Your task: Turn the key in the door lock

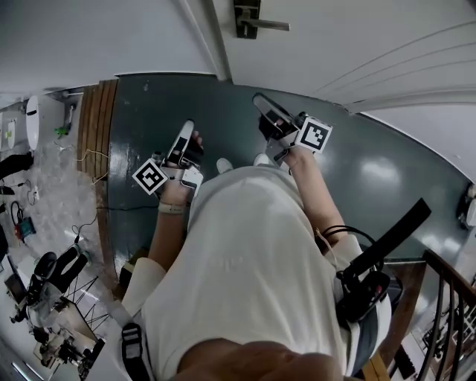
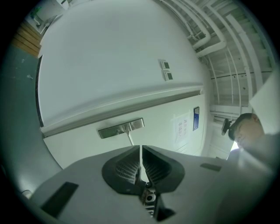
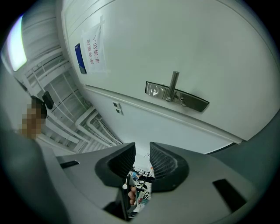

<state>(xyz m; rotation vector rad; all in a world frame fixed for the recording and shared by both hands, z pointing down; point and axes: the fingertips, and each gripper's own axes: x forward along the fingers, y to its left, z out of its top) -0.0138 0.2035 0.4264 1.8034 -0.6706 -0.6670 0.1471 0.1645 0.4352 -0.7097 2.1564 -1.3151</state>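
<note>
The white door point(image 1: 335, 30) fills the top of the head view. Its metal lock plate with a lever handle point(image 1: 253, 21) sits ahead of both grippers, well apart from them. My left gripper point(image 1: 187, 128) is held low at the left and my right gripper point(image 1: 262, 103) at the right, nearer the door. In the left gripper view the lock plate point(image 2: 121, 128) lies just above the left gripper point(image 2: 140, 152), which is shut with nothing in it. In the right gripper view the lock plate point(image 3: 175, 94) shows a round cylinder at one end. The right gripper point(image 3: 142, 151) is open and empty. I see no key.
A dark green floor point(image 1: 163, 104) runs up to the door, with a wooden strip point(image 1: 97, 119) and cluttered equipment point(image 1: 44, 283) at the left. A stair railing point(image 1: 446, 298) stands at the lower right. A paper notice point(image 3: 94, 48) and blue sign point(image 3: 80, 59) hang on the door.
</note>
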